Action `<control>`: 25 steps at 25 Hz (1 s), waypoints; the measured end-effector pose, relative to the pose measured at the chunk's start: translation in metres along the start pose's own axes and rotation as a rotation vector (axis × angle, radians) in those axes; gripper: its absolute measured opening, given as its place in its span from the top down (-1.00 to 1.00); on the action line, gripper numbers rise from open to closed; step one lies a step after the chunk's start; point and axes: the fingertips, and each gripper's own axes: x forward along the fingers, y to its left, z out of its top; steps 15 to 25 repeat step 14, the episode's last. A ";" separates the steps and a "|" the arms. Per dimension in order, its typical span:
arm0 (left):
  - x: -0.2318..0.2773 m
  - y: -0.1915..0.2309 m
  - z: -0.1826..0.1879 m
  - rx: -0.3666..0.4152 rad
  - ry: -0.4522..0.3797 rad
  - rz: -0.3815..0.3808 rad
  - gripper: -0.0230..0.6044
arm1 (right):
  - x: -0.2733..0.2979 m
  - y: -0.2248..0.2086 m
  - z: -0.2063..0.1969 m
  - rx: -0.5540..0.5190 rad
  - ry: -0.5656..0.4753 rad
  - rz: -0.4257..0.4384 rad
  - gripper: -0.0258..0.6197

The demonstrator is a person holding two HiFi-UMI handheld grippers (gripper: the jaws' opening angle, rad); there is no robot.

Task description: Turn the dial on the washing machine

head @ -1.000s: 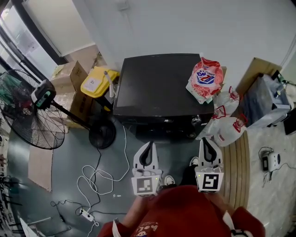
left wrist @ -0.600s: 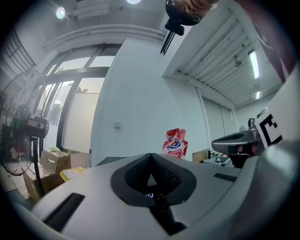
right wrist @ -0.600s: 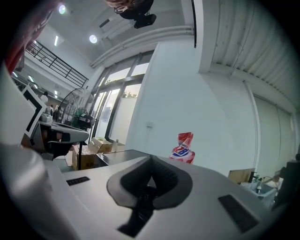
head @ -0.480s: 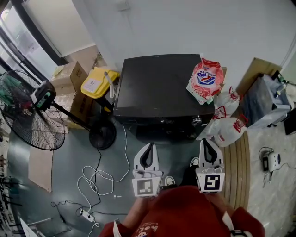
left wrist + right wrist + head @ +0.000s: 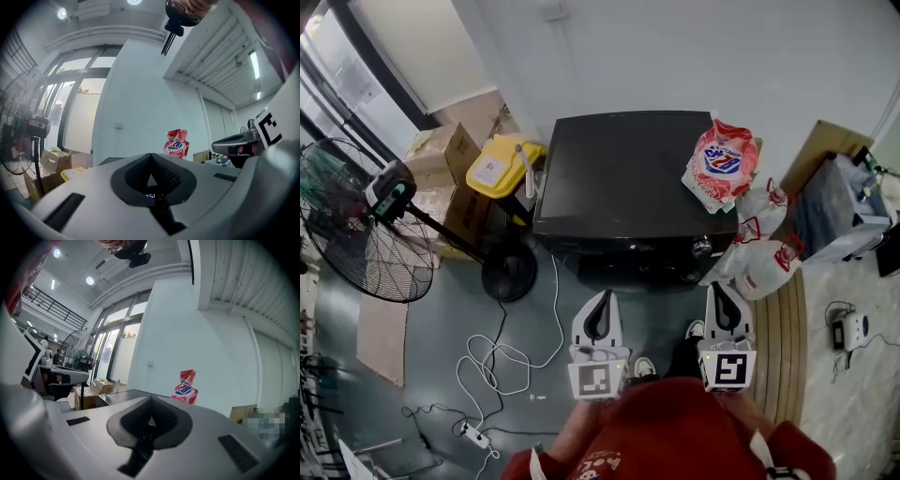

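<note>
Left tongs [image 5: 601, 296], right tongs [image 5: 718, 288], both closed; one dial [image 5: 702, 247].

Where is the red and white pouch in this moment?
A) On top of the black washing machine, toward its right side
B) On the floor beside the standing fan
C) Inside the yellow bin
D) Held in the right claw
A: in the head view the red and white pouch lies on the flat top of the black washing machine, near its right edge.
</note>
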 end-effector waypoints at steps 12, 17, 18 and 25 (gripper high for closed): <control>-0.005 0.006 0.002 0.000 -0.001 0.008 0.90 | 0.000 0.005 0.000 -0.006 0.011 -0.001 0.90; -0.005 0.008 0.002 0.000 0.000 0.010 0.90 | 0.001 0.007 0.002 -0.008 0.001 0.006 0.90; -0.005 0.008 0.002 0.000 0.000 0.010 0.90 | 0.001 0.007 0.002 -0.008 0.001 0.006 0.90; -0.005 0.008 0.002 0.000 0.000 0.010 0.90 | 0.001 0.007 0.002 -0.008 0.001 0.006 0.90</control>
